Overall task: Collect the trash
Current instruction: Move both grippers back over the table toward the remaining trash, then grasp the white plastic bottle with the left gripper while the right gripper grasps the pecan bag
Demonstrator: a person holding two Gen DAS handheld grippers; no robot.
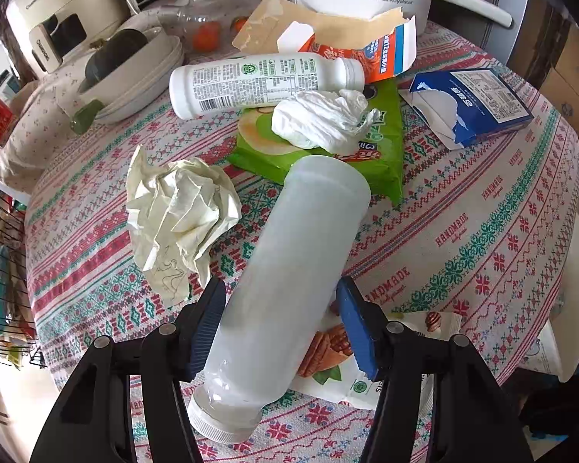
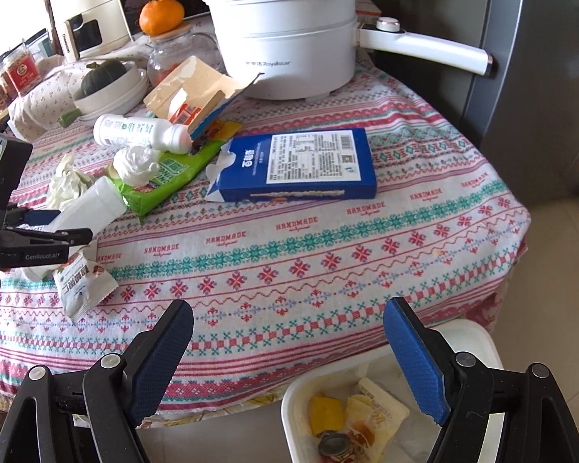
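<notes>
My left gripper has its jaws around a plain white plastic bottle lying on the patterned tablecloth; both pads touch its sides. The same bottle and the left gripper show at the left of the right wrist view. My right gripper is open and empty at the table's front edge, above a white trash bin holding wrappers and a can. Other trash on the table: a labelled white bottle, a white tissue on a green packet, crumpled paper, a blue box, a nut wrapper.
A white electric pot with a long handle stands at the back. A torn orange carton, a glass jar, stacked bowls and a cream appliance crowd the far left. A grey fridge flanks the table's right.
</notes>
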